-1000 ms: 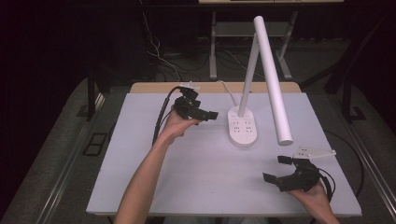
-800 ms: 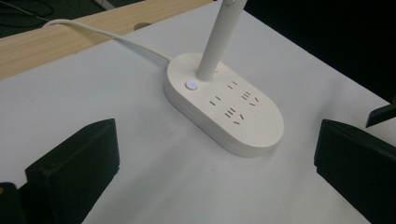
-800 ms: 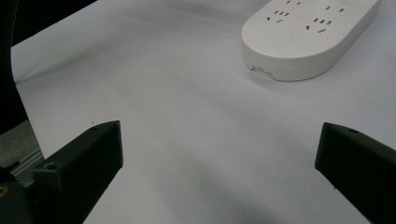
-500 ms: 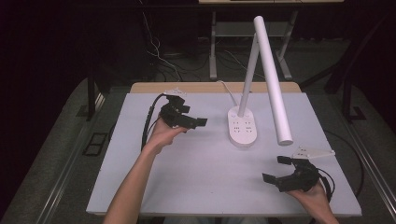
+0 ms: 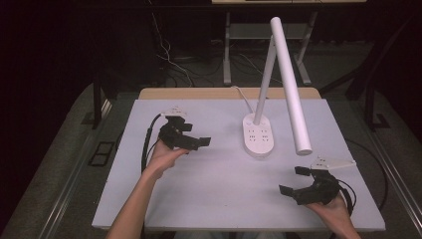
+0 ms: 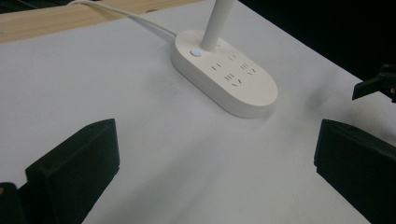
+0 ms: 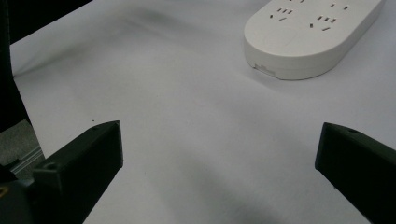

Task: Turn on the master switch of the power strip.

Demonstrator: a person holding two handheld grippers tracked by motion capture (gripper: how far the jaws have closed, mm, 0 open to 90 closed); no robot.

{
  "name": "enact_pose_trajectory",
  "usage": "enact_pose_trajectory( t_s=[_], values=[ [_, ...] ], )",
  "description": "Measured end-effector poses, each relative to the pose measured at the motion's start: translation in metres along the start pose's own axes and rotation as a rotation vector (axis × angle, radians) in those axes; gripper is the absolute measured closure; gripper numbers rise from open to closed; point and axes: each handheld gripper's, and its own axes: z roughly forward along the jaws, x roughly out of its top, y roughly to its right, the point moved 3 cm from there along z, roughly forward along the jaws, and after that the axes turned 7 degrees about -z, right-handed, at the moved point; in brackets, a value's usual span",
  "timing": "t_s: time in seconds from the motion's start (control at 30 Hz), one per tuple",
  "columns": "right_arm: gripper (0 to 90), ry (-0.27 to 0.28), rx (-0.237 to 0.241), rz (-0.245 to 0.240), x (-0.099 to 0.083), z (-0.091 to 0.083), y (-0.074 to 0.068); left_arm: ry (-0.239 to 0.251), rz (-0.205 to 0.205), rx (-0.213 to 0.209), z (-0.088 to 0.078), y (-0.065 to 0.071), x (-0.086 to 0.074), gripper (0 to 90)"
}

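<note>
A white desk lamp stands at the back middle of the white table. Its oval base carries socket holes, and its long tube head slopes down to the right. My left gripper hovers left of the base, open and empty. In the left gripper view the base, with a lit button, lies ahead of the wide-apart jaws of that gripper. My right gripper rests near the front right corner, open and empty. Beyond the right gripper, the base sits at the upper right.
The lamp's white cable runs off the table's back edge, where a wooden strip shows. The lamp head overhangs the table's right half above my right gripper. Dark floor, cables and table legs lie behind.
My left gripper has drawn back from beside the lamp base, moving left and toward the person. The right gripper has stayed in place.
</note>
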Motion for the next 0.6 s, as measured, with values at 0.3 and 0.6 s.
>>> enact_pose_trajectory(
  t_s=[0.3, 0.6],
  values=[
    [0.5, 0.002, 0.001, 0.001, 0.0, 0.0, -0.001, 0.032, -0.022, 0.0, -0.017, -0.003, -0.024, 0.0],
    [0.5, 0.0, 0.004, 0.004, 0.0, 0.001, -0.002, 0.057, -0.035, 0.01, -0.036, -0.001, -0.054, 0.0]
  ],
)
